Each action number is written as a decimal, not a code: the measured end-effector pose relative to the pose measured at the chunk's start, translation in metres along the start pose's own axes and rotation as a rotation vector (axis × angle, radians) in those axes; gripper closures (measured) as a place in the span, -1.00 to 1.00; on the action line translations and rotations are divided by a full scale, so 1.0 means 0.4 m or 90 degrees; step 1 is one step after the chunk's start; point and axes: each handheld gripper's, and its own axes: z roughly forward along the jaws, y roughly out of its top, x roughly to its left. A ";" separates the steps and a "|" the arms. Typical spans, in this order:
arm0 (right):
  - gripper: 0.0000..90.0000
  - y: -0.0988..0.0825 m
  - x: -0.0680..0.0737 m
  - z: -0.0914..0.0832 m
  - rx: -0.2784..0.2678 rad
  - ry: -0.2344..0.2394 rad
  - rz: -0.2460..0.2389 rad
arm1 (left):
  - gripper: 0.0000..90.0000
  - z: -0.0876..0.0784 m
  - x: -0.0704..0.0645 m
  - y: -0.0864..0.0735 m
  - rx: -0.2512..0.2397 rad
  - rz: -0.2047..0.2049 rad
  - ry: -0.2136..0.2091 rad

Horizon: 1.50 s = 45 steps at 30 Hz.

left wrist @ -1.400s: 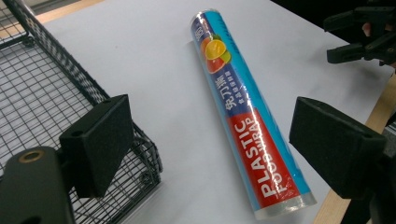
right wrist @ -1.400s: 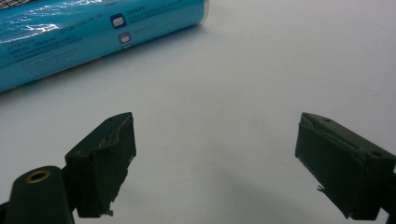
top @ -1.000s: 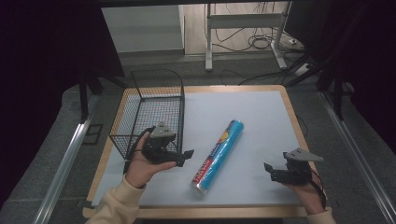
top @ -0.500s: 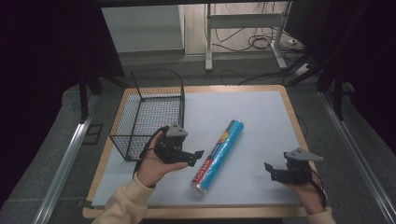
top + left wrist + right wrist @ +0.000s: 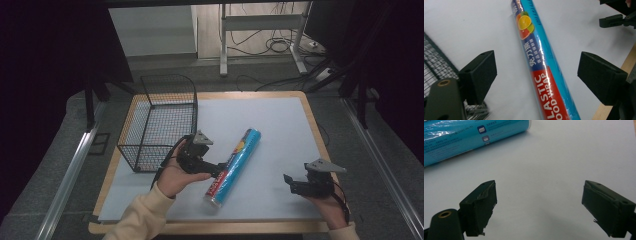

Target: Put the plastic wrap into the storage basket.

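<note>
A long blue roll of plastic food wrap (image 5: pixel 234 166) lies at a slant on the white mat, its red end nearest me. My left gripper (image 5: pixel 221 170) has reached the roll's red end from the basket side. In the left gripper view its jaws (image 5: pixel 537 72) stand wide open on either side of the roll (image 5: pixel 537 57), with no contact that I can see. My right gripper (image 5: pixel 292 184) hovers open near the front right of the mat, apart from the roll. In the right gripper view the open jaws (image 5: pixel 539 205) have only bare mat between them, and the roll (image 5: pixel 471 135) lies beyond at the upper left.
A black wire basket (image 5: pixel 160 120) stands at the table's left side, just behind my left hand; its mesh (image 5: pixel 432 67) shows beside the left jaw. The wooden table edge (image 5: pixel 312 120) frames the mat. The right gripper (image 5: pixel 616 18) shows far off in the left gripper view.
My left gripper has moved right and forward from beside the basket until its open jaws straddle the roll. The right gripper and the roll have stayed put.
</note>
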 end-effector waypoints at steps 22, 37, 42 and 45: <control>-0.72 0.001 -0.002 -0.002 -0.003 0.001 0.005 | -0.68 0.128 -0.037 0.050 0.068 0.005 -0.012; -0.72 0.000 -0.005 0.000 0.001 -0.001 0.007 | -0.66 0.260 -0.042 0.084 0.130 -0.015 -0.010; -0.72 -0.001 -0.005 0.001 0.002 0.000 0.006 | -0.66 0.296 -0.032 0.085 0.151 -0.028 -0.013; -0.72 -0.001 -0.005 0.000 0.001 0.000 0.006 | -0.66 0.322 -0.032 0.084 0.163 -0.029 0.004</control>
